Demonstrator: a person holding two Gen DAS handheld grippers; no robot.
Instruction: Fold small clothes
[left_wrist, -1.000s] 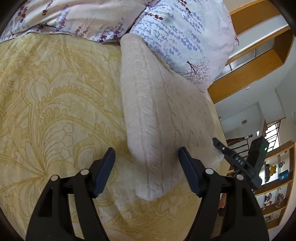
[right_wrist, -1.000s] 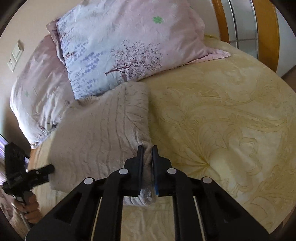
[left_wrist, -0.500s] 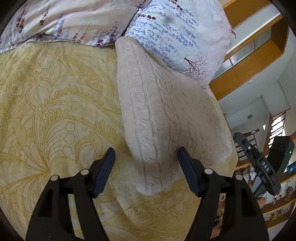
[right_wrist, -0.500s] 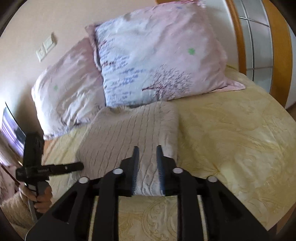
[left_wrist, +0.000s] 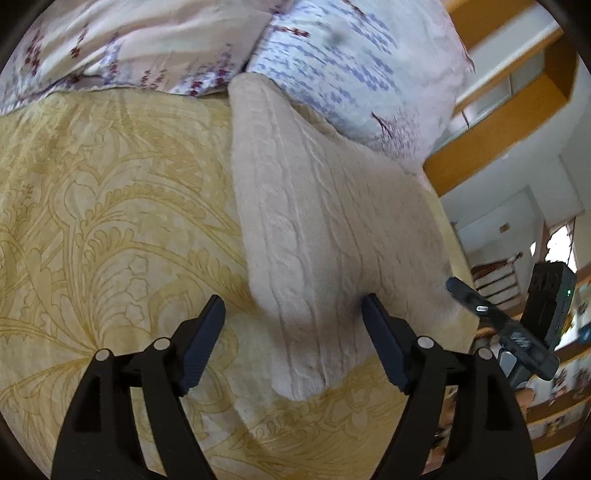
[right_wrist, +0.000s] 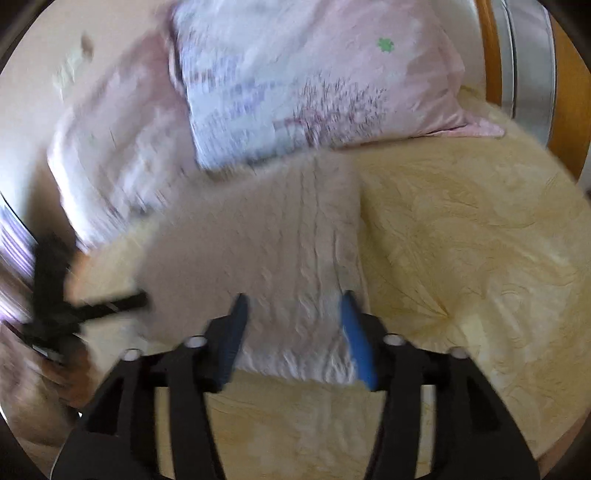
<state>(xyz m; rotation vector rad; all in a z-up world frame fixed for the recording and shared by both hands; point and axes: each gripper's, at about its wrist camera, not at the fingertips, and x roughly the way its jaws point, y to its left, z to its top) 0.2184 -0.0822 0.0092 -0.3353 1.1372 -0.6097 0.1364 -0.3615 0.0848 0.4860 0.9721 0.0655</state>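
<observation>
A folded cream cable-knit garment (left_wrist: 325, 229) lies on the yellow patterned bedspread (left_wrist: 110, 221), its far end against the pillows. My left gripper (left_wrist: 293, 299) hovers over its near corner. Its jaws are opening, and the knit between them is not pressed by either pad. In the blurred right wrist view, my right gripper (right_wrist: 294, 295) stands over the garment (right_wrist: 280, 240) near its right folded edge. Its jaws are opening wide and nothing is pinched. Each gripper also shows in the other's view: the right gripper (left_wrist: 498, 325) and the left gripper (right_wrist: 74, 306), held by a hand.
Two floral pillows (right_wrist: 295, 74) lean at the head of the bed, touching the garment's far end. A wooden headboard (right_wrist: 569, 92) stands on the right. Beyond the bed's edge are wooden shelves (left_wrist: 517, 92). Bare bedspread (right_wrist: 461, 258) stretches to the right of the garment.
My right gripper has let go of the garment's edge, opened wide and lifted slightly. The released fold now lies flat. My left gripper has widened a little and hardly moved.
</observation>
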